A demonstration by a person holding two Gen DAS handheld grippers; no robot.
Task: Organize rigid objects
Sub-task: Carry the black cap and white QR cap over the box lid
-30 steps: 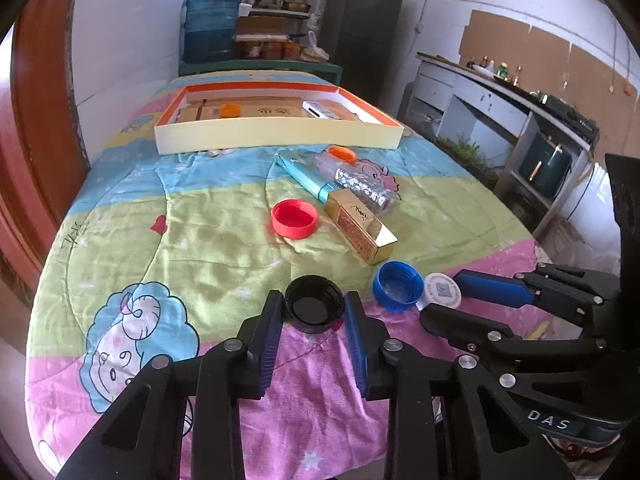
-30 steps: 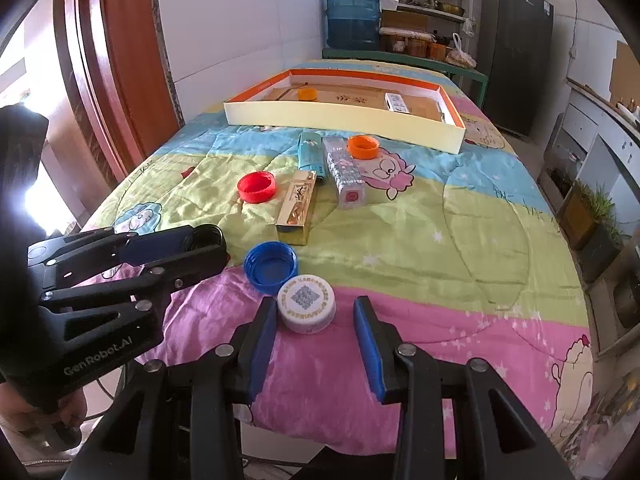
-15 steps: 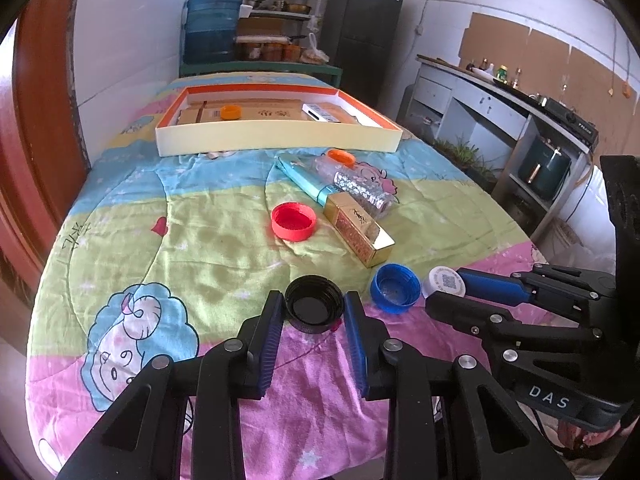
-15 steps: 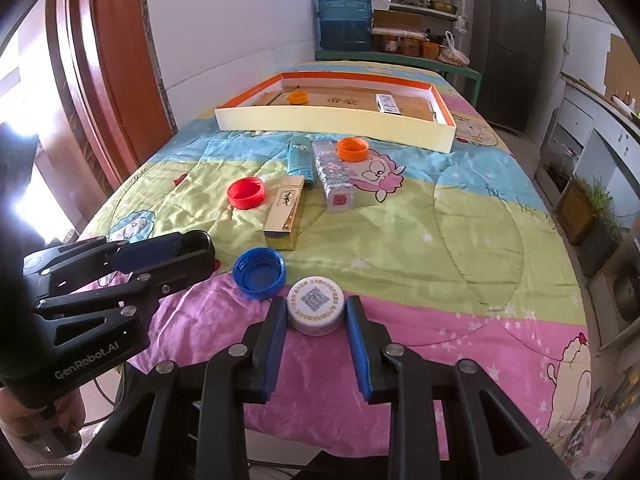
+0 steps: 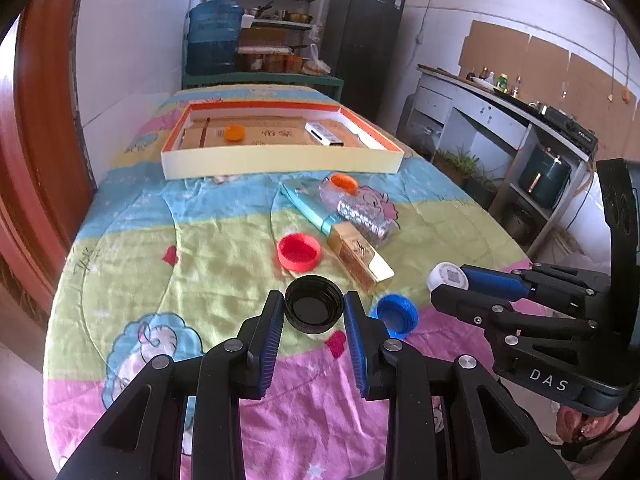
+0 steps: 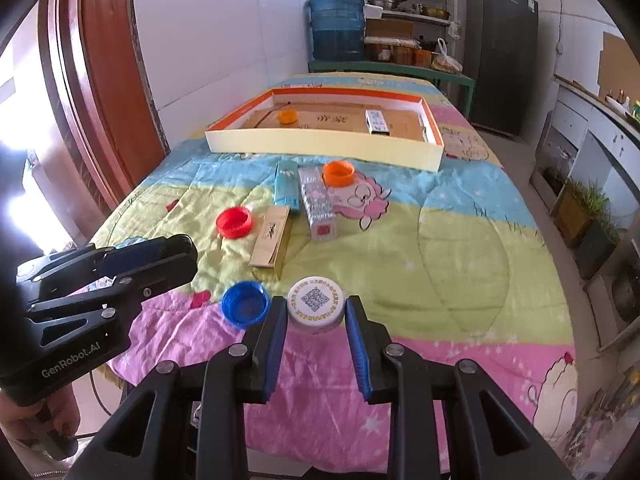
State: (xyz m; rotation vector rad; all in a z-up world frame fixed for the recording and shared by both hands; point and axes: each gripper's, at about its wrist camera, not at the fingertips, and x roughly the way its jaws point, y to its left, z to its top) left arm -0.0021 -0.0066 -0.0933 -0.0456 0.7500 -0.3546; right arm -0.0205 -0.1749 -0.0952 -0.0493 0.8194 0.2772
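Right hand-held gripper clamped on a white cap with a QR code, raised off the cartoon quilt. Blue cap just left of it. Left hand-held gripper at far left. Beyond: gold box, red cap, orange cap, shallow tray.

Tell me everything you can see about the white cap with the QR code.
The white cap is a round, plastic-looking lid with a printed QR code and a ring of small text on its flat top. It sits top up, clamped between the blue pads of the right tongs, above the pink stretch of quilt, close beside the open blue cap.
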